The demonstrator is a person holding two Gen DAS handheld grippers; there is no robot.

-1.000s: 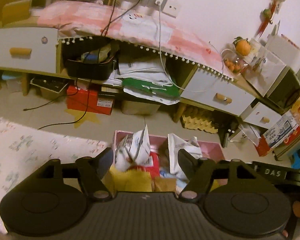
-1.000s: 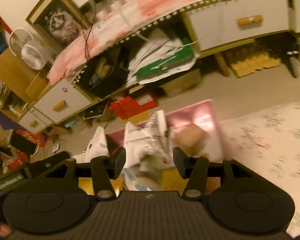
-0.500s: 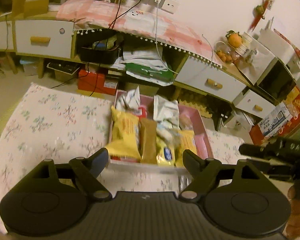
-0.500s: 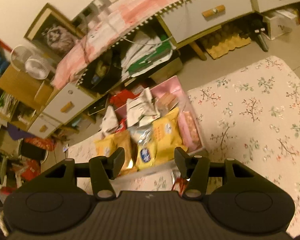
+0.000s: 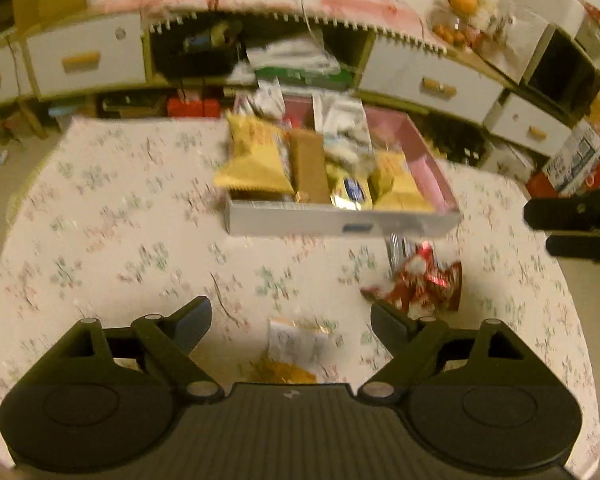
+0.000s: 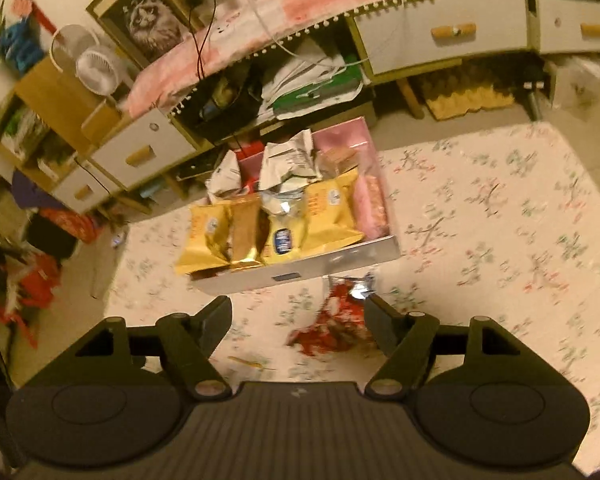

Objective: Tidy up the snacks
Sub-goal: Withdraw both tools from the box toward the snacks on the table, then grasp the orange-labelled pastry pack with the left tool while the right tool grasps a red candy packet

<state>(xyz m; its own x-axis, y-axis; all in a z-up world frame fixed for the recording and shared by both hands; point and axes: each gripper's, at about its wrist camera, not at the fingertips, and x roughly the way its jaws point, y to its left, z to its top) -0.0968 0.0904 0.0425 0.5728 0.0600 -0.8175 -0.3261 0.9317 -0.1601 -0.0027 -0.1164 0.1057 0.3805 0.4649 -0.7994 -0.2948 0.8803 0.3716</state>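
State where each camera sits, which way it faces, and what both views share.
Left wrist: on the left gripper, angled down at the floral cloth; the right gripper shows at the right edge.
Right wrist: on the right gripper, angled down; both grippers' jaws are opening, nothing held.
Shared: snack box, red packet.

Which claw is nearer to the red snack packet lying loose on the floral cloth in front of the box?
Right. The right claw, jaws opening, has the red snack packet between its fingertips. The left claw, also opening, is off to the packet's left, over a yellow packet.
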